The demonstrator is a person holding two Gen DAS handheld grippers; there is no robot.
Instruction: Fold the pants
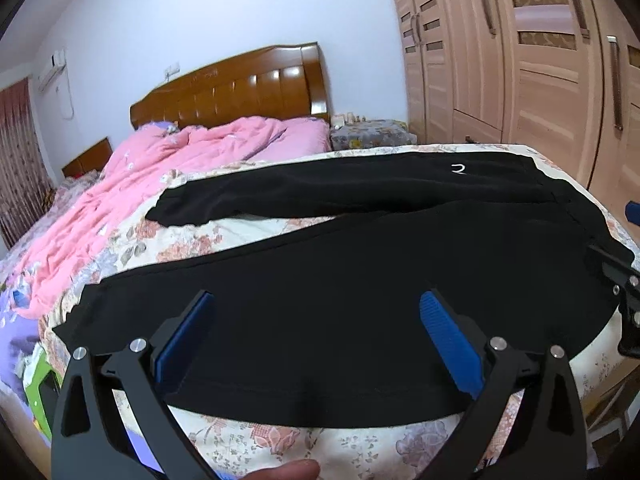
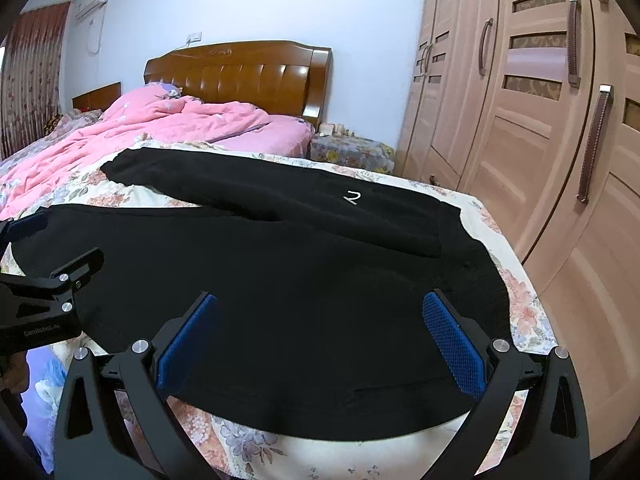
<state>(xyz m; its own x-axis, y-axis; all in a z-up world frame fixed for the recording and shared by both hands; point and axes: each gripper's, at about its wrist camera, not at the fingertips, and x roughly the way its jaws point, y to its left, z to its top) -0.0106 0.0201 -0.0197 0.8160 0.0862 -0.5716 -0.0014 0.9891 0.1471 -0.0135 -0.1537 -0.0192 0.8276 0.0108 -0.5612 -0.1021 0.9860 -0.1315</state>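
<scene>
Black pants [image 1: 340, 288] [image 2: 280, 264] lie spread flat across the foot of the bed, legs pointing left, waist to the right, with a small white logo [image 2: 351, 197] on the far leg. My left gripper [image 1: 316, 304] is open over the near leg, blue pads [image 1: 444, 332] wide apart above the cloth, nothing held. My right gripper [image 2: 320, 308] is open over the near hip area close to the waist. The right gripper's fingers [image 1: 624, 292] show at the right edge of the left wrist view. The left gripper's fingers [image 2: 52, 276] show at the left of the right wrist view.
The bed has a floral sheet [image 1: 248, 448] [image 2: 224, 436]. A rumpled pink quilt [image 1: 140, 184] [image 2: 168, 124] lies toward the wooden headboard [image 1: 236, 88]. A tall wardrobe [image 2: 540, 140] stands close on the right. A covered nightstand [image 2: 352, 152] sits beside the bed. A fingertip [image 1: 292, 470] shows at the bottom.
</scene>
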